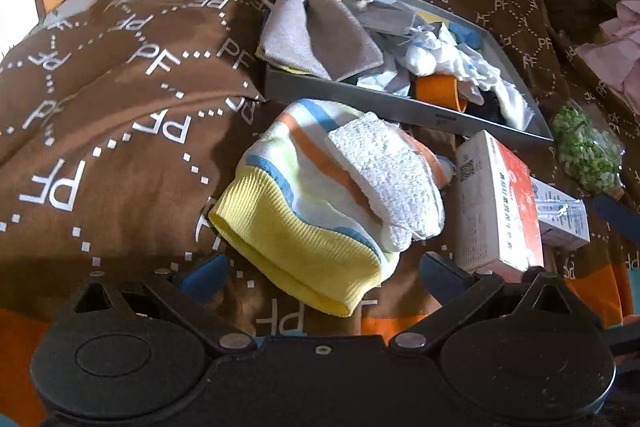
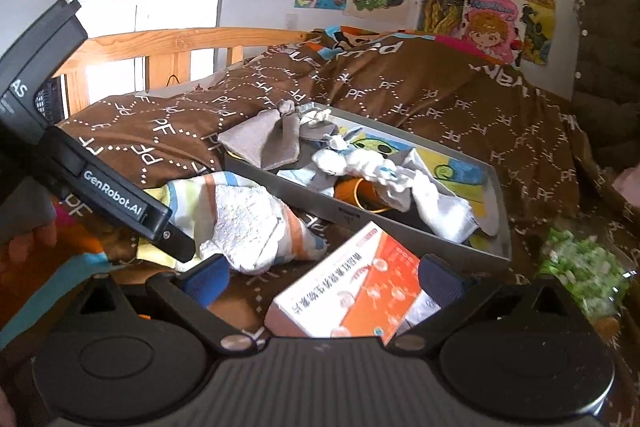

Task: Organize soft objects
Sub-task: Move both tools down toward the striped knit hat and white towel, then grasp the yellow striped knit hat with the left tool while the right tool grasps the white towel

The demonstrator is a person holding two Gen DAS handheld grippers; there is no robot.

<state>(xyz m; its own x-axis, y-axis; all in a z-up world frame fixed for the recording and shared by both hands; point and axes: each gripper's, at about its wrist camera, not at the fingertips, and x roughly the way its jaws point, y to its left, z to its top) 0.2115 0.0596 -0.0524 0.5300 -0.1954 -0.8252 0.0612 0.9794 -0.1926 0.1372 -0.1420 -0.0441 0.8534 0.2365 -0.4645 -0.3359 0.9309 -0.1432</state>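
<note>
Part of the sorting appears done: the shallow grey rectangular tray [image 1: 352,101] lying on the brown quilt printed with white "PF" lettering [image 1: 120,75] is already filled with soft things, among them a grey-beige drawstring cloth pouch [image 1: 320,35], a crumpled white and pale-blue cloth [image 2: 372,167] and an orange rounded item [image 1: 438,91] that is partly buried. Still outside the tray, just in front of its near wall, a striped knitted cap with a yellow ribbed band [image 1: 296,227] is seen with a white terry cloth [image 1: 392,175] resting on top of it. The left gripper [image 1: 320,267] is held wide apart directly over the cap's yellow band, with nothing clamped. The right gripper [image 2: 324,275] is likewise spread apart and empty, with a white and orange cardboard box [image 2: 356,291] lying between its fingers. A clear bag of green pieces [image 1: 584,151] is left beside the tray. The cap and terry cloth are judged to be what remains to be put away.
</note>
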